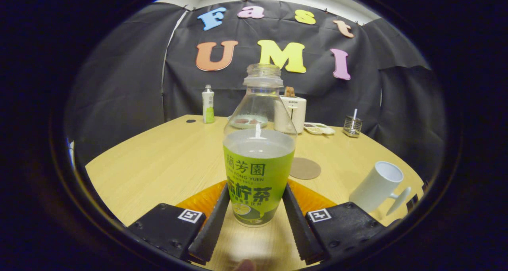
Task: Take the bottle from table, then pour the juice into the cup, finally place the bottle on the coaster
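Note:
An uncapped clear bottle (258, 172) with a green label stands upright between my fingers, pale juice filling it up to the label's top. My gripper (256, 188) is shut on the bottle, both black ribbed fingers (214, 223) pressing its lower sides. Beyond the bottle and slightly to its right, a round brown coaster (304, 168) lies flat on the wooden table (158, 160). A white cup (377, 185) with its handle turned to the right stands right of the fingers, near the table's edge. An orange mat (198, 201) lies under and behind the bottle.
At the table's back stand a small white-and-green bottle (208, 104), a white appliance (293, 111), a plate (246, 122) seen through the bottle, a tray of small dishes (319, 128) and a wire holder (352, 126) with a straw.

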